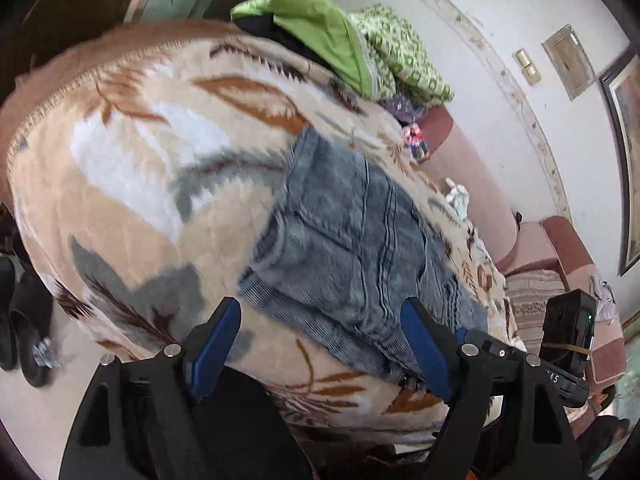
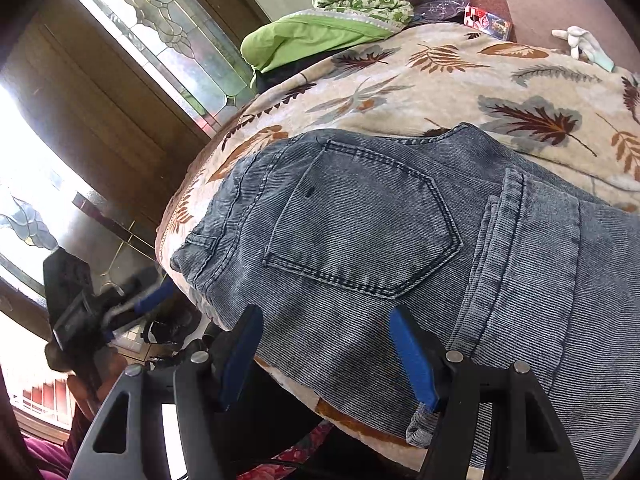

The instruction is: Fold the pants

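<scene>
You have one pair of grey-blue corduroy pants (image 2: 400, 240) lying folded on the leaf-patterned blanket (image 1: 140, 152) that covers the bed. In the right wrist view they fill the near right of the frame, back side up. One back pocket (image 2: 360, 224) is showing, and a leg hem is doubled over to its right.

Your left hand-held gripper (image 1: 320, 344) stands wide apart, with nothing between its two blue pads (image 1: 216, 352). It hangs over the near edge of the blanket, one finger over bare blanket and the other over the near end of the pants.

Your right hand-held gripper (image 2: 324, 356) is likewise spread wide and holds nothing. Its fingers sit over the near edge of the pants; contact cannot be judged.

At the far end of the bed lies one heap of green bedding (image 2: 352, 4), part plain and part patterned. One small printed box (image 2: 488, 20) and one white glove-like item (image 2: 580, 44) rest at the far right. Dark footwear (image 1: 24, 320) stands on the floor at the left; its count is unclear.
</scene>
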